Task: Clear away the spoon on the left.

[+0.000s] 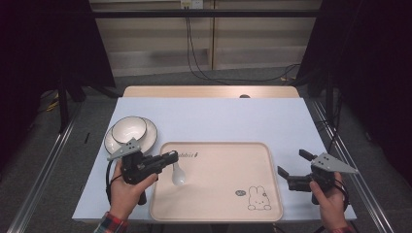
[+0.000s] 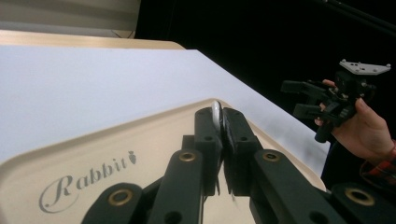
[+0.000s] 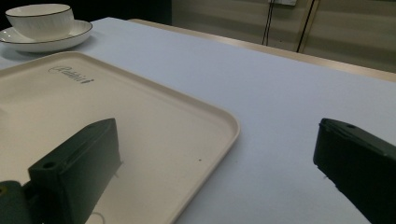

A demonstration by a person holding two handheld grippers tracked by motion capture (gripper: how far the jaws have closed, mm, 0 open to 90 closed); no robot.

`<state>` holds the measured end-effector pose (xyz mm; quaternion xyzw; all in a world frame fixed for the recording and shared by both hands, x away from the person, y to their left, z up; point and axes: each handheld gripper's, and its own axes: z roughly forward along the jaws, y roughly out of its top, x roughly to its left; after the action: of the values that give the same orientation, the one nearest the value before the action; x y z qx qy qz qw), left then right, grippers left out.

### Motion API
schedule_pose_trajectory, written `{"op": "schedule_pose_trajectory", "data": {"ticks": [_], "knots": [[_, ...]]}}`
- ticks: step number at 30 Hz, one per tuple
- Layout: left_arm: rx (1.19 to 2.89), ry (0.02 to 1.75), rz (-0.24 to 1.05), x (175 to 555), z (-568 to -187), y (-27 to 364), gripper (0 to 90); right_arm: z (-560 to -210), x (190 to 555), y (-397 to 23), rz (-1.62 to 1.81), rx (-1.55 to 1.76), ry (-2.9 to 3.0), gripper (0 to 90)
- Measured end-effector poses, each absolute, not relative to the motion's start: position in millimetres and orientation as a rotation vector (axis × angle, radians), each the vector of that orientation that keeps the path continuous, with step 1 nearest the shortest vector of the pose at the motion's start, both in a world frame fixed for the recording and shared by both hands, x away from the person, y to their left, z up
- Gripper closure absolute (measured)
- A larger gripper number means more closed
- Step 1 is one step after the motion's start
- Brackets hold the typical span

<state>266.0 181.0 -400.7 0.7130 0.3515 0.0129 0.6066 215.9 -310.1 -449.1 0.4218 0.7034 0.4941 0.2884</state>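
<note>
Your left gripper (image 1: 171, 158) is clamped on the handle of a white spoon (image 1: 178, 174), whose bowl hangs over the left part of the tray (image 1: 218, 204). Your right gripper (image 1: 293, 170) waits with jaws apart, just off the tray's right edge. A bowl (image 1: 128, 129) on a saucer (image 1: 151, 133) sits beyond the tray's left corner. Lower the spoon gently, level, before releasing.

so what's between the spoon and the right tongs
Bare tray with its rabbit drawing, in the high view, between spoon and right tongs.
</note>
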Motion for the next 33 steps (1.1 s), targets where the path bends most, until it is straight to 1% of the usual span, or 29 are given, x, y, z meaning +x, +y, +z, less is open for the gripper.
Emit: {"op": "schedule_pose_trajectory", "data": {"ticks": [10, 24, 33], "knots": [[1.669, 0.81, -0.014, 261, -406, 179, 85.4, -449, 215, -311, 1.319, 1.127, 1.878, 0.3], [1.701, 0.797, -0.037, 251, -411, 179, 85.3, -449, 215, -309, 1.316, 1.112, 1.889, 0.3], [1.717, 0.816, -0.086, 247, -420, 176, 85.3, -449, 216, -309, 1.311, 1.11, 1.892, 0.4]]}}
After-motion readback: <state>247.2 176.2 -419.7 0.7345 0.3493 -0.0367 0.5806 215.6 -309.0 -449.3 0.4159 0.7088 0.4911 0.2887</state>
